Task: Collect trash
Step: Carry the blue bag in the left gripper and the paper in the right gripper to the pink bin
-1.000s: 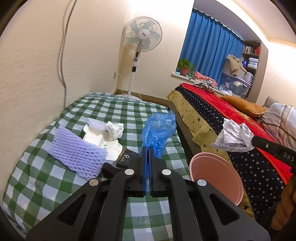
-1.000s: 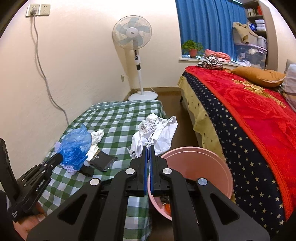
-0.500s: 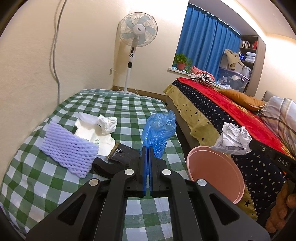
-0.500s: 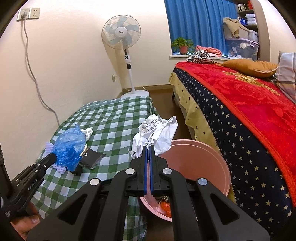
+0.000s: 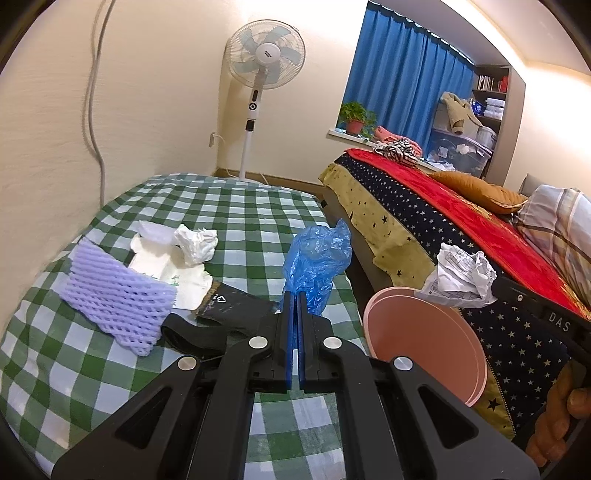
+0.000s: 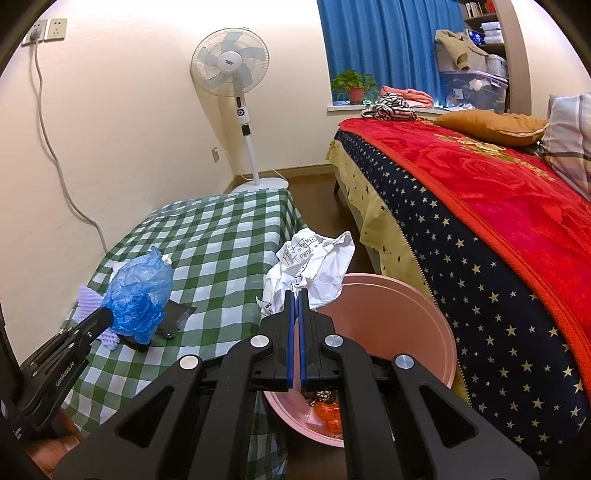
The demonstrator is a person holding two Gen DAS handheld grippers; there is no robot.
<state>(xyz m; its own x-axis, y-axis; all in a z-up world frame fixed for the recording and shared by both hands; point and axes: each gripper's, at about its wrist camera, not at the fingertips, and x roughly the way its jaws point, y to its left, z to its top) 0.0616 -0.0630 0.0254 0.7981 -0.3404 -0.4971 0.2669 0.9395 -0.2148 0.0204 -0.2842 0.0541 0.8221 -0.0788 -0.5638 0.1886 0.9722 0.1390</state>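
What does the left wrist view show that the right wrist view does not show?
Only the left wrist view shows the white tissue ball and white wrapper on the checked table. Only the right wrist view shows the wall socket and orange trash inside the pink bin. Both show the left gripper shut on the blue plastic bag and the right gripper shut on the crumpled paper.

Blue bag [image 5: 317,258] — thin, glossy, crinkled plastic. Crumpled paper [image 6: 314,266] — matt, printed. Pink bin [image 6: 388,332] — smooth plastic. Checked tablecloth [image 5: 229,214]: woven cloth. Purple fruit net [image 5: 114,295]: foam mesh.
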